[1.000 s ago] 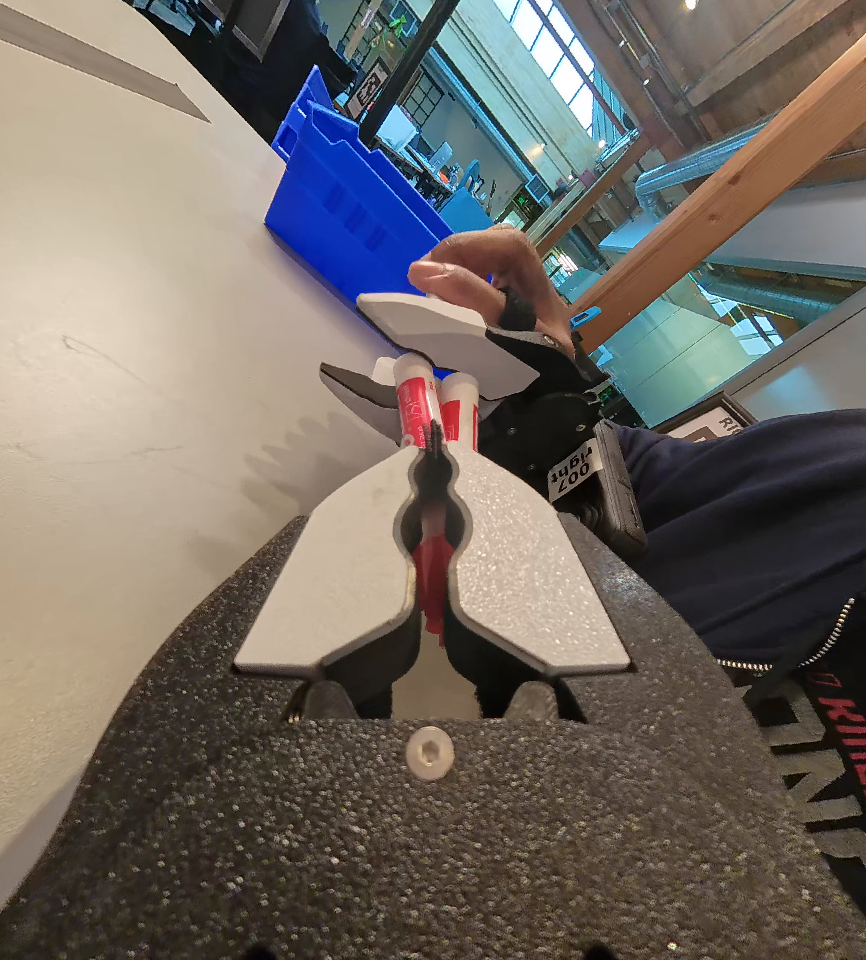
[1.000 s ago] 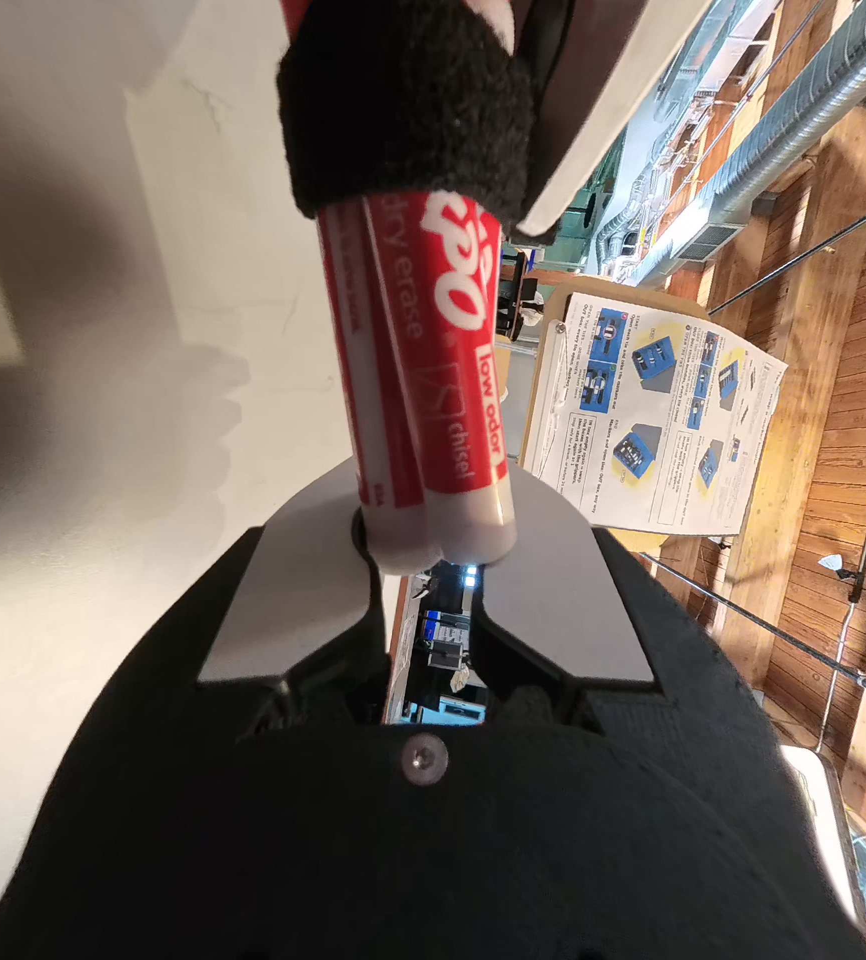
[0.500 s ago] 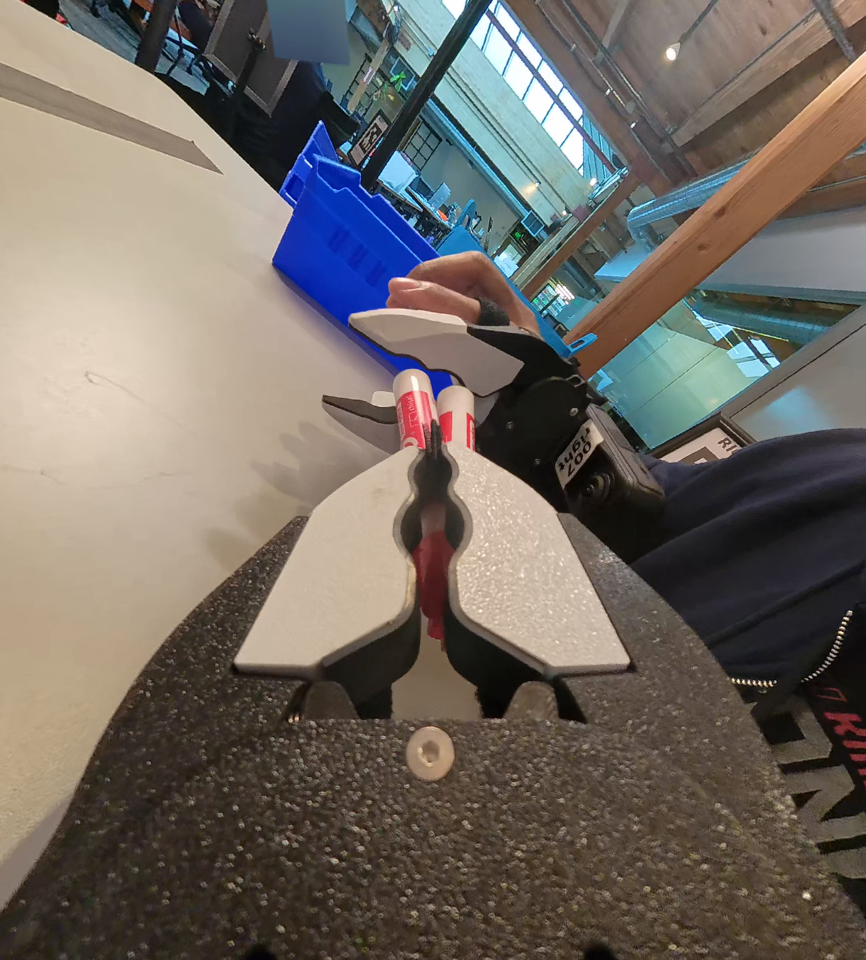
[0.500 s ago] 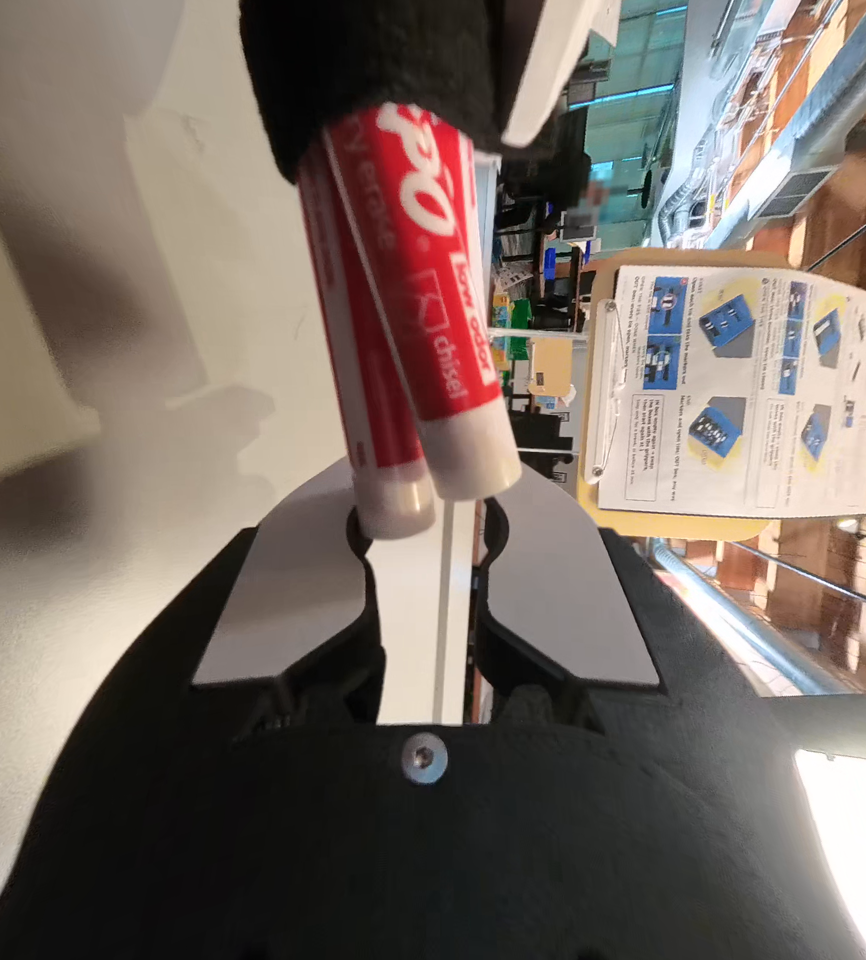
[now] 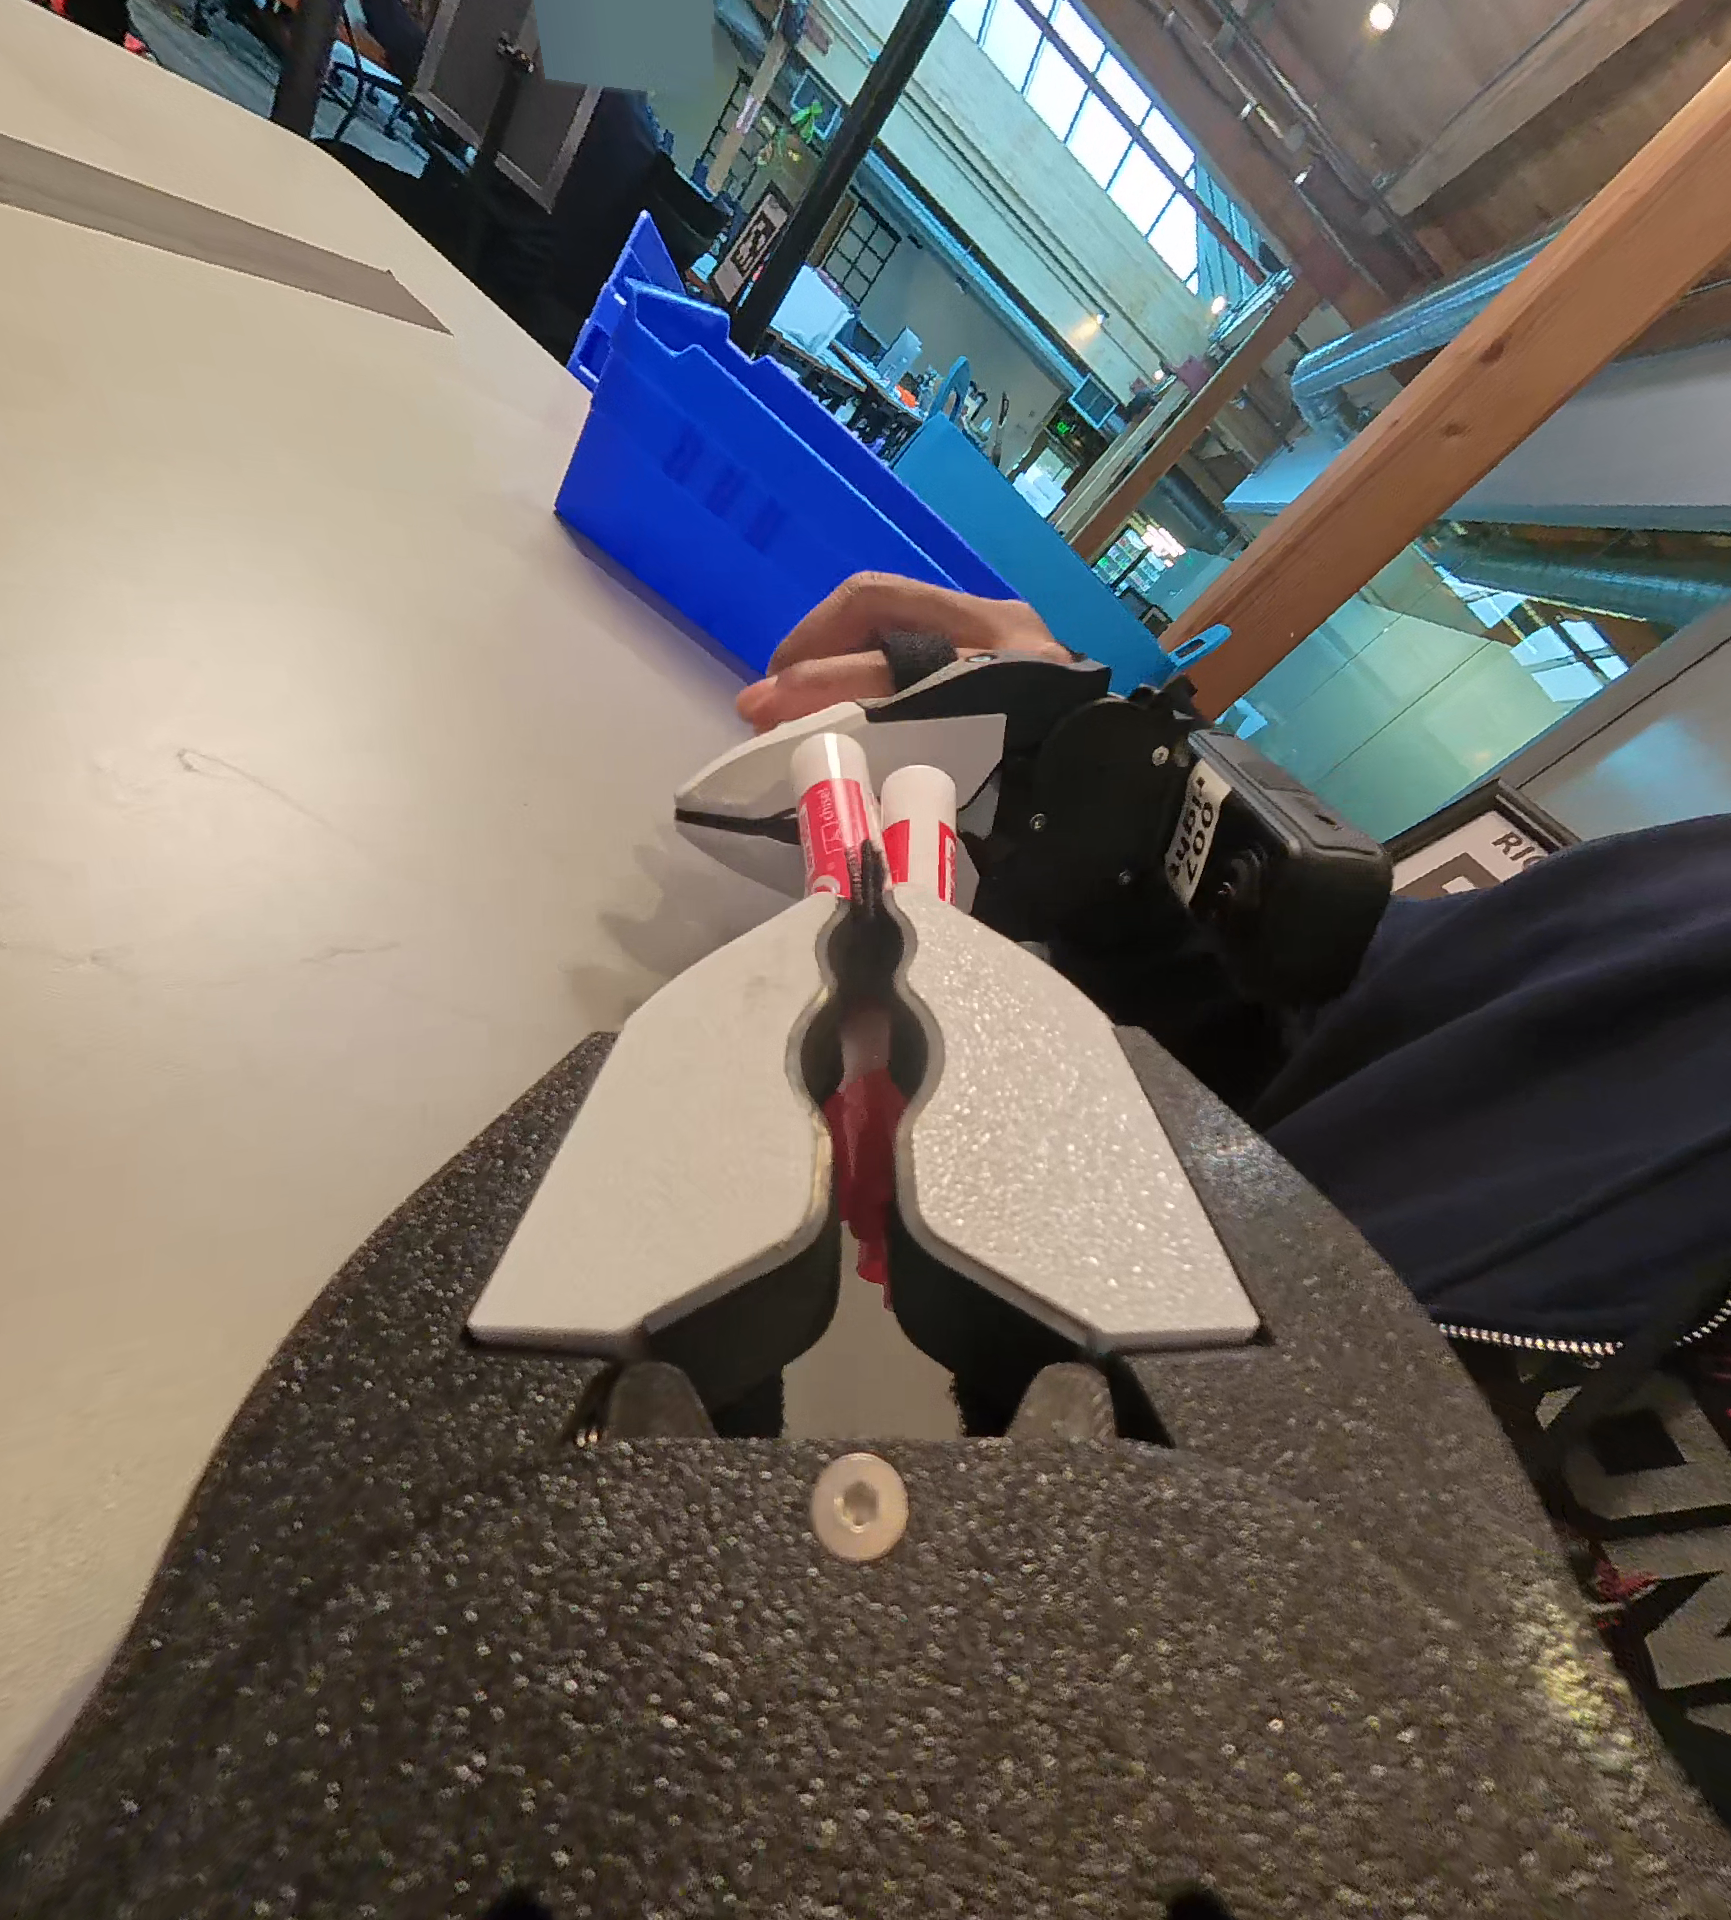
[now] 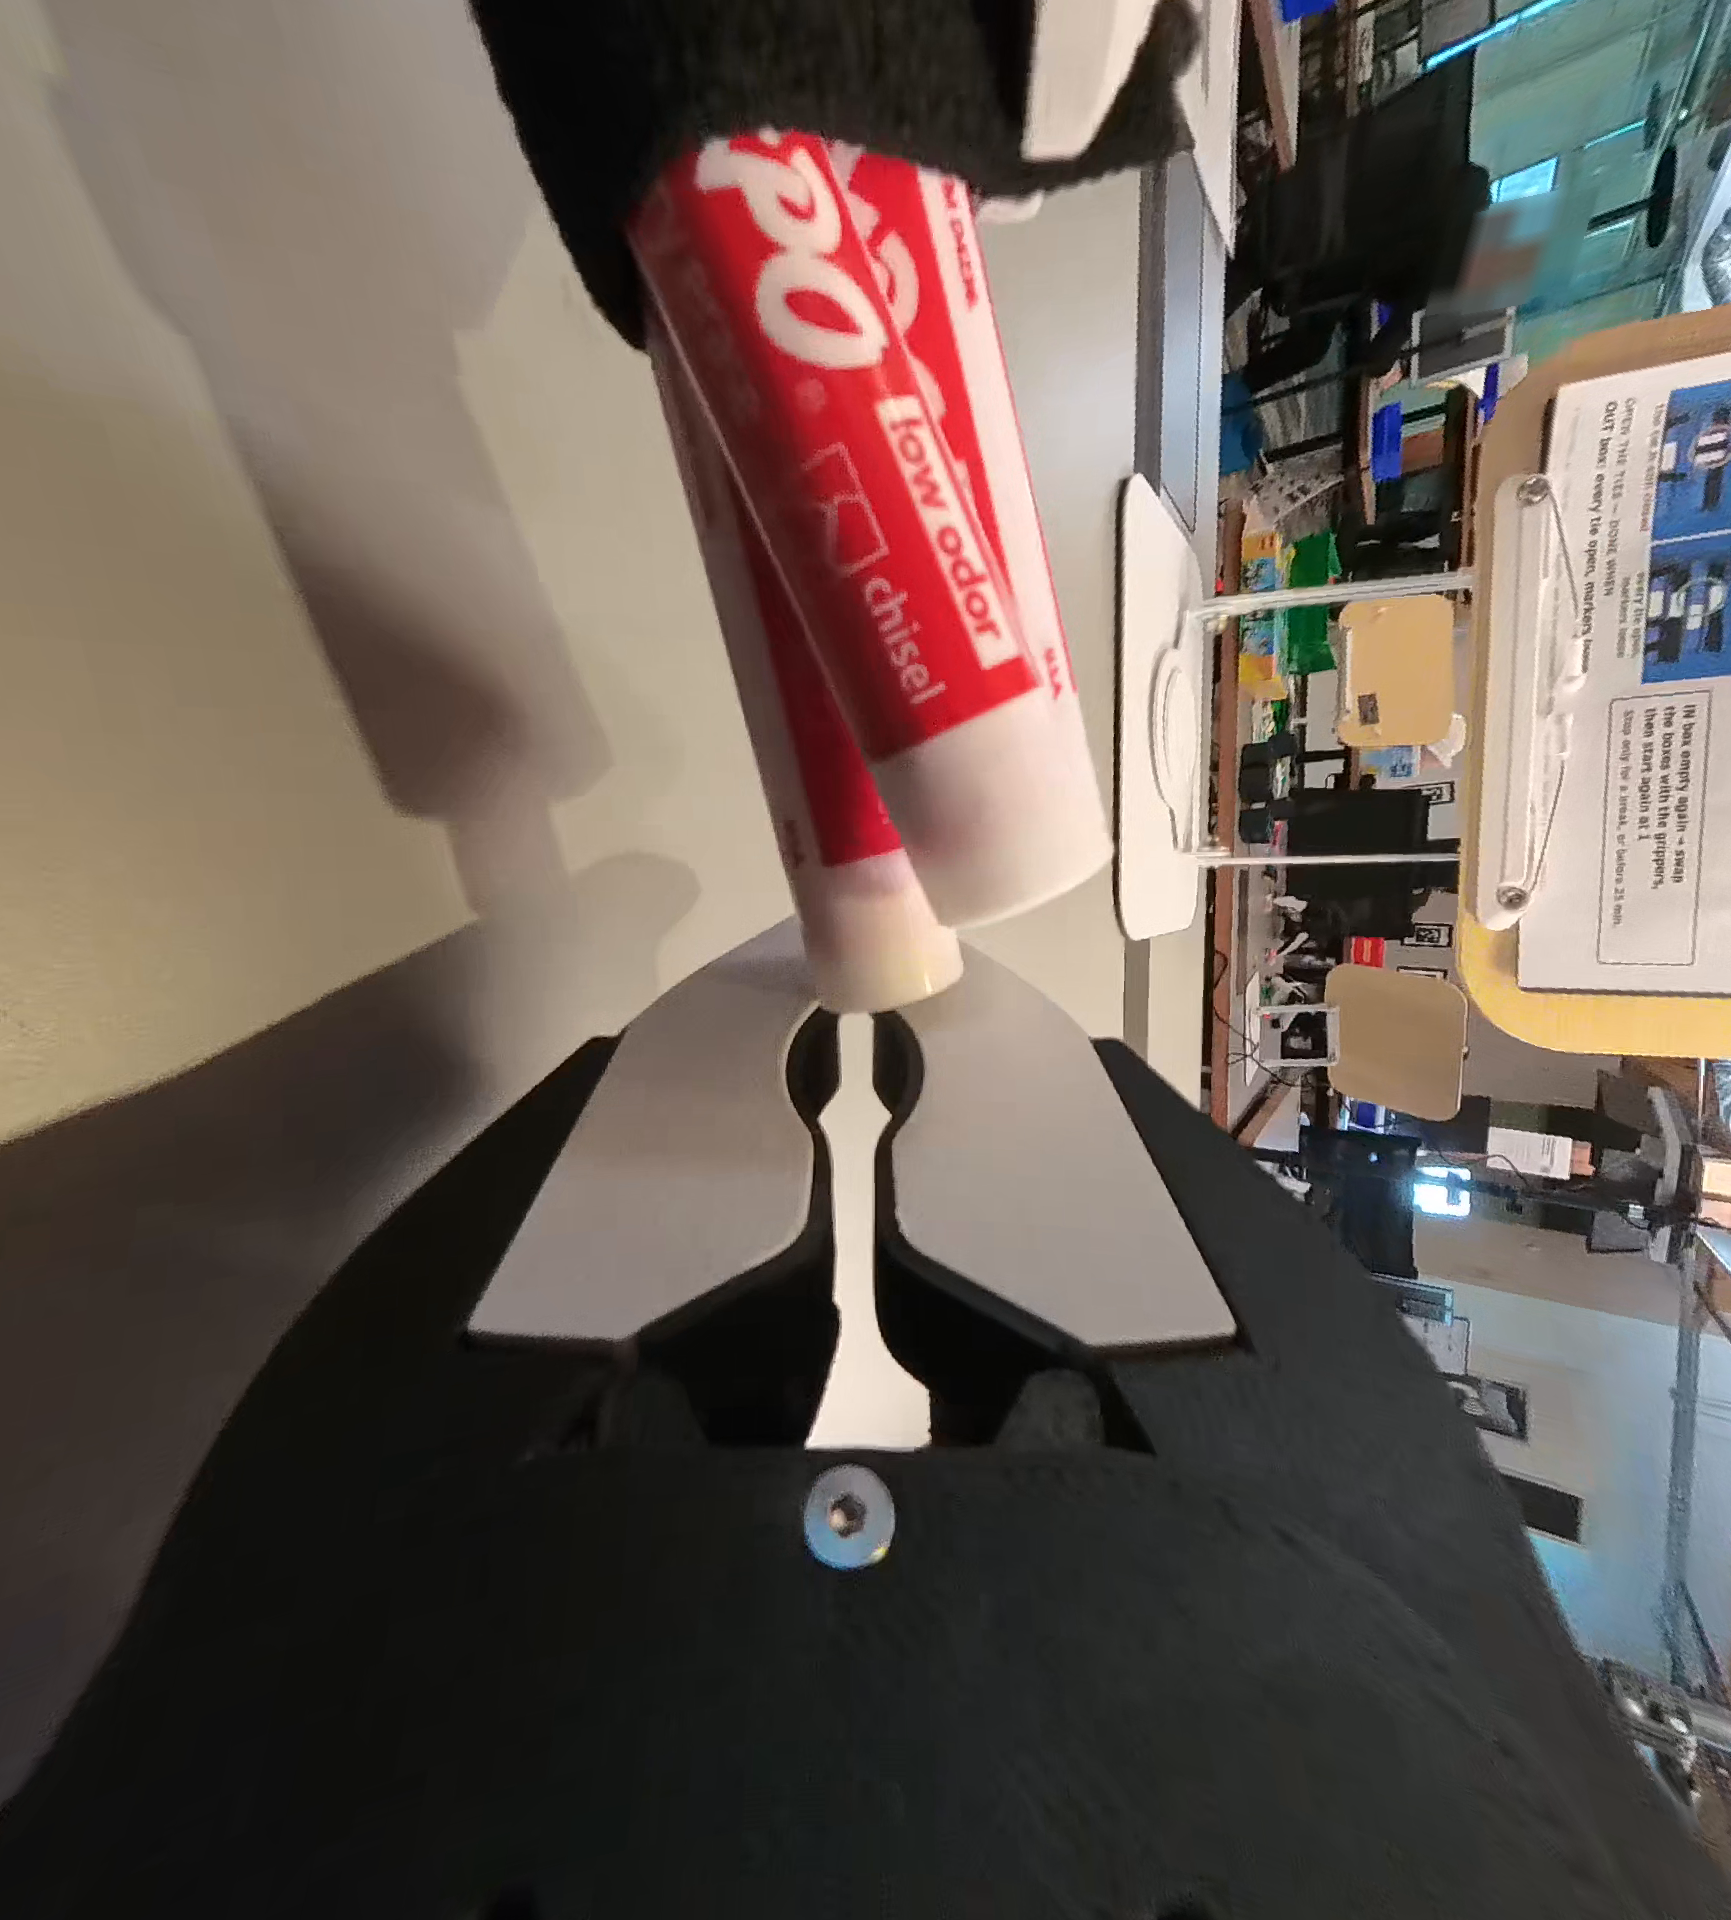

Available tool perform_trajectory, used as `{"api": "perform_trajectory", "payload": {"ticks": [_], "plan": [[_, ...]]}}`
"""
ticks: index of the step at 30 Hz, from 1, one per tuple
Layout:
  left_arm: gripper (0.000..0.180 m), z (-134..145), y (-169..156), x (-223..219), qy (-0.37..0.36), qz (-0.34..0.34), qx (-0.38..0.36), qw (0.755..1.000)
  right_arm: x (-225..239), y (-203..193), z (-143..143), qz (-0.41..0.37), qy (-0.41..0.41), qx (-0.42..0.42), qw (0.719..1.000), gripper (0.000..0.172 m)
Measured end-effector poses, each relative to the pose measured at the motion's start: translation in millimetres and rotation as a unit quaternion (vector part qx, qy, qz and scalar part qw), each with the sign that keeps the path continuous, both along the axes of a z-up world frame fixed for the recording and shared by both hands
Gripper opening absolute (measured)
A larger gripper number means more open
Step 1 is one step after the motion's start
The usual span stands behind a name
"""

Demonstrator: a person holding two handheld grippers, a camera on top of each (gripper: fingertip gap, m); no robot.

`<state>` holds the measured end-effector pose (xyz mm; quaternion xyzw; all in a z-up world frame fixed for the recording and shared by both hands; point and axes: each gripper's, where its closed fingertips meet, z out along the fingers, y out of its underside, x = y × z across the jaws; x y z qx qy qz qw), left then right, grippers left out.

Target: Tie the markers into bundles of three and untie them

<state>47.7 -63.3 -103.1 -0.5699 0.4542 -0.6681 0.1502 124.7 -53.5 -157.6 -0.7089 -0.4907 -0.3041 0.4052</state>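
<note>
Blue bin (image 5: 736,520) contents hidden; left claw (image 5: 866,914) pinches black tie (image 5: 869,883), right claw (image 5: 726,816) shut.

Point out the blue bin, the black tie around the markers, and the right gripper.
blue bin (image 5: 736,520): left wrist view, on its side wall.
black tie (image 6: 736,83): right wrist view, on the band around the markers.
right gripper (image 5: 726,814): left wrist view, at its fingertips.

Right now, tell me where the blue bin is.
In the left wrist view, the blue bin sits on the grey table, up beyond the marker bundle and right gripper.
</note>
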Motion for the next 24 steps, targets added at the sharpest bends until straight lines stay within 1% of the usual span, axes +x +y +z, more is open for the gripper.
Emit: {"api": "perform_trajectory", "payload": {"ticks": [5,10,17,20,22,24], "plan": [[0.004,-7.9,-4.6,1.4,0.025,0.002,0.050,0.998,-0.8,0.2,-4.3,0.004,-0.012,-0.004,1.000,0.000],[0.004,-10.3,-7.2,1.3,0.039,0.004,0.119,0.992,-1.8,0.5,-10.2,0.006,-0.027,-0.011,1.000,0.000],[0.004,-11.7,-10.4,-0.9,0.049,-0.012,0.165,0.985,-6.0,0.4,-13.4,0.013,-0.038,-0.016,0.999,0.000],[0.004,-9.9,-10.5,-0.9,0.045,-0.015,0.149,0.988,-9.0,1.4,-11.3,0.014,-0.029,-0.012,0.999,0.000],[0.004,-6.6,-8.6,-0.6,0.035,-0.018,0.108,0.993,-9.5,3.0,-6.8,0.014,-0.011,-0.003,1.000,0.000],[0.004,-2.4,-4.7,-0.3,0.021,-0.022,0.048,0.998,-10.6,4.6,0.3,0.016,0.026,0.008,1.000,0.001]]}}
